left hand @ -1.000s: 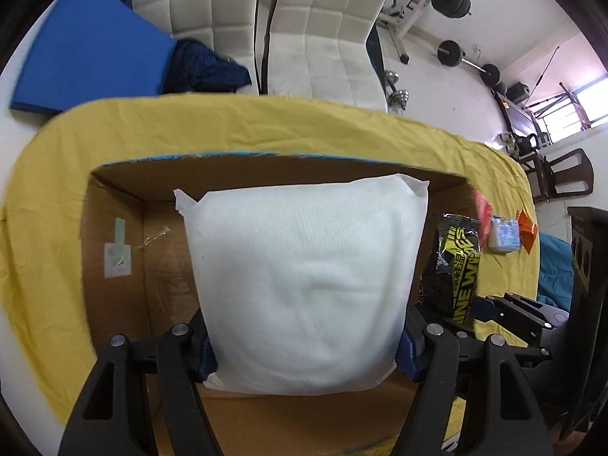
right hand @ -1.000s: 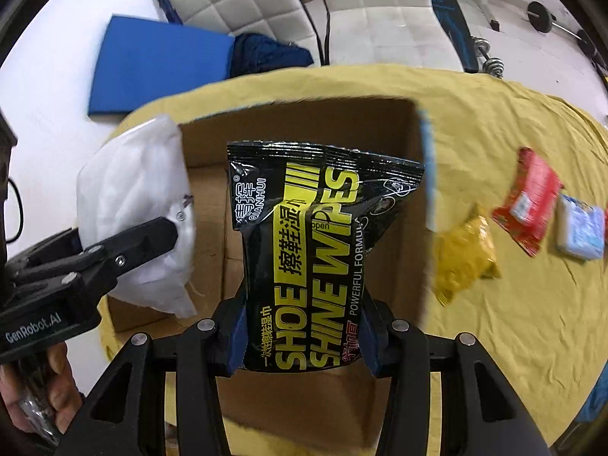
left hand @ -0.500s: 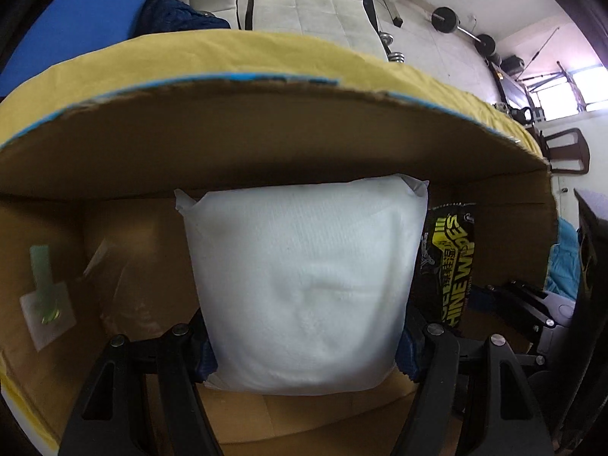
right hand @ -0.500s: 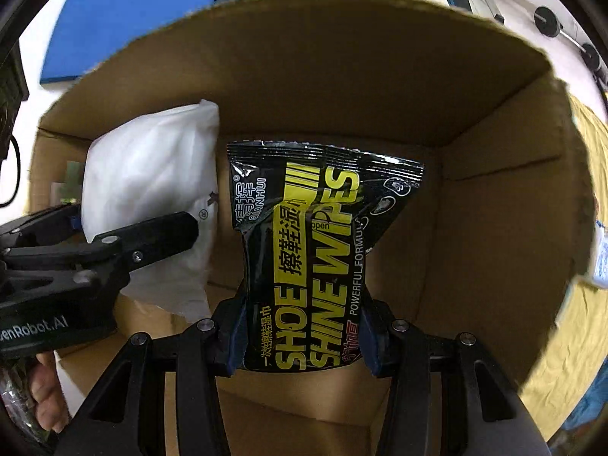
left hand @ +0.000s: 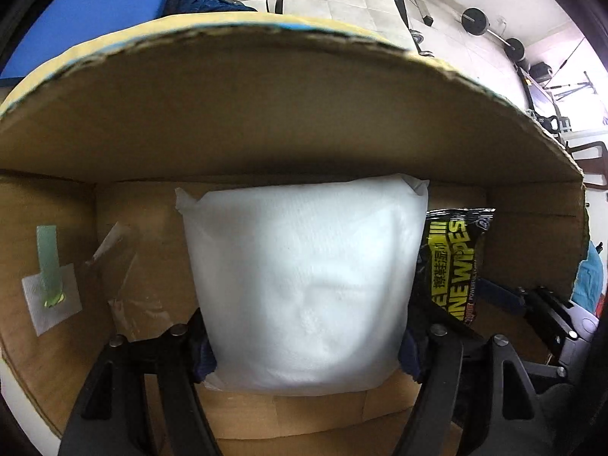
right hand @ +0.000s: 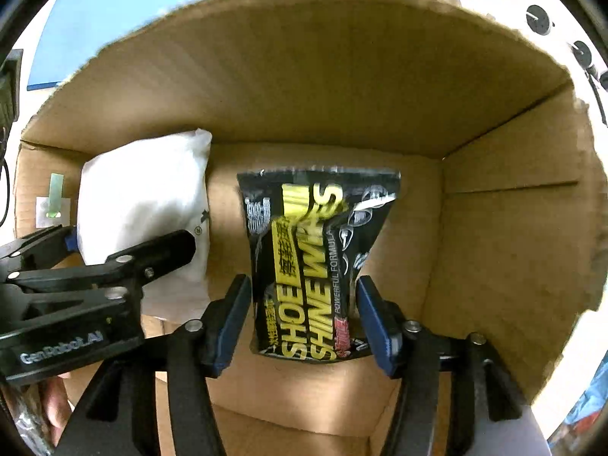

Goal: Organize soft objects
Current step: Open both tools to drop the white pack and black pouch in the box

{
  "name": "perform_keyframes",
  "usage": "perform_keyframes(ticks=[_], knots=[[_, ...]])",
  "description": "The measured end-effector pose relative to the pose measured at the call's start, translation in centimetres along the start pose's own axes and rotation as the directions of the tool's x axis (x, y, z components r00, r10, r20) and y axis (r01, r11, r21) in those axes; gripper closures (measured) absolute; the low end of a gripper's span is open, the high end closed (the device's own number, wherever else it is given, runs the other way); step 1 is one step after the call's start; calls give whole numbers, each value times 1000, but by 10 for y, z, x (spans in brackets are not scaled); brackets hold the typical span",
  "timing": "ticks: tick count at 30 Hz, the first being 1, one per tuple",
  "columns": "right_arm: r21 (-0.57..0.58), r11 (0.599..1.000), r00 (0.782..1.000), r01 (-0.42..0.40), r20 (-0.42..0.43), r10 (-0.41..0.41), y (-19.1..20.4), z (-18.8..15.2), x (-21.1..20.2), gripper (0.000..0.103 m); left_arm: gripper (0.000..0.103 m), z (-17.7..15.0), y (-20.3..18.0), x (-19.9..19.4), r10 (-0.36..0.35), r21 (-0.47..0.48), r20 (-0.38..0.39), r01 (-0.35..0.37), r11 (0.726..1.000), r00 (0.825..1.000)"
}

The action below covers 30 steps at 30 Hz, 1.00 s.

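Both grippers are inside an open cardboard box [left hand: 266, 114]. My left gripper [left hand: 304, 345] is shut on a white soft pack [left hand: 304, 285], held upright near the box floor. The pack also shows in the right wrist view [right hand: 144, 205], with the left gripper [right hand: 95, 266] around it. My right gripper [right hand: 304, 323] is open, its blue pads standing apart from a black and yellow shoe wipes pack [right hand: 315, 262] that sits loose between them, blurred. The wipes pack shows to the right of the white pack in the left wrist view [left hand: 452, 262].
The box walls [right hand: 513, 247] close in on the far side and the right. A taped label [left hand: 49, 285] sticks to the left wall. Yellow cloth [left hand: 114, 38], a blue mat [left hand: 95, 11] and white chairs lie beyond the box rim.
My right gripper has opened and let go of the shoe wipes pack, which has tilted and dropped slightly. Both grippers have gone deeper into the box. The left still holds the white pack.
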State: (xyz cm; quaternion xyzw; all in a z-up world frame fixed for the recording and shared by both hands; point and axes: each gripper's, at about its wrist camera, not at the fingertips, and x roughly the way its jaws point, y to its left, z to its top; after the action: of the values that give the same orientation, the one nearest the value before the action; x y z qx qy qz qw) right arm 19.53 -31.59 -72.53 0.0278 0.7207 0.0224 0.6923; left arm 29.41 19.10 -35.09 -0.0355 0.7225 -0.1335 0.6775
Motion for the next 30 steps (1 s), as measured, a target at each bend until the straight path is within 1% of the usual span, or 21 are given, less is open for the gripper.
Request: perform_keyframes(ticks=[4, 9, 12, 13, 15, 18, 19, 20, 21, 22, 24, 25, 26, 27, 29, 30], knots=[[0, 1000, 1000, 9, 21, -9, 12, -5, -14, 39, 31, -5, -2, -9, -18, -14, -5, 18, 1000, 1000], [-12, 999, 999, 35, 41, -35, 28, -20, -33, 36, 31, -15, -9, -21, 2, -8, 9, -2, 1000, 1000], [-15, 999, 997, 52, 61, -51, 37, -33, -40, 21, 30, -16, -9, -23, 21, 9, 8, -22, 1000, 1000], [-12, 999, 996, 52, 68, -51, 36, -39, -40, 21, 30, -17, -9, -21, 30, 15, 2, -30, 999, 1000], [-8, 998, 996, 57, 67, -56, 35, -41, -45, 21, 30, -16, -9, -17, 41, 8, -4, -41, 999, 999], [0, 998, 996, 62, 61, -62, 37, -49, -48, 21, 30, -13, -6, -14, 30, -1, -14, -30, 1000, 999], [0, 998, 996, 64, 59, -64, 27, -51, -54, 20, 30, -12, -4, -11, 19, -1, -18, -19, 1000, 1000], [-2, 998, 996, 68, 56, -68, 27, -53, -55, 18, 30, -13, -4, -12, 13, -7, -21, -13, 1000, 1000], [-1, 998, 996, 68, 52, -67, 28, -56, -55, 13, 30, -13, 0, -10, 6, -23, -25, -7, 1000, 1000], [-1, 998, 997, 58, 51, -58, 19, -56, -63, 13, 30, -14, 1, -7, 2, -35, -27, -3, 999, 1000], [-4, 998, 997, 56, 48, -56, 21, -61, -69, 13, 30, -15, 2, -5, 8, -35, -27, -9, 999, 1000], [-5, 998, 997, 58, 48, -58, 14, -58, -69, 13, 30, -16, 1, -5, 12, -32, -25, -13, 999, 1000], [-4, 998, 997, 59, 49, -59, 16, -59, -70, 13, 26, -18, 0, -5, 16, -25, -23, -16, 1000, 1000], [-4, 998, 997, 62, 51, -62, 18, -60, -72, 12, 19, -19, -3, -6, 19, -12, -20, -20, 1000, 1000], [-4, 998, 997, 62, 55, -62, 19, -58, -75, 10, 16, -20, -5, -10, 30, 0, -6, -30, 1000, 1000], [-2, 998, 996, 63, 58, -63, 19, -59, -77, 9, 16, -21, -6, -14, 53, 6, 7, -53, 999, 999]])
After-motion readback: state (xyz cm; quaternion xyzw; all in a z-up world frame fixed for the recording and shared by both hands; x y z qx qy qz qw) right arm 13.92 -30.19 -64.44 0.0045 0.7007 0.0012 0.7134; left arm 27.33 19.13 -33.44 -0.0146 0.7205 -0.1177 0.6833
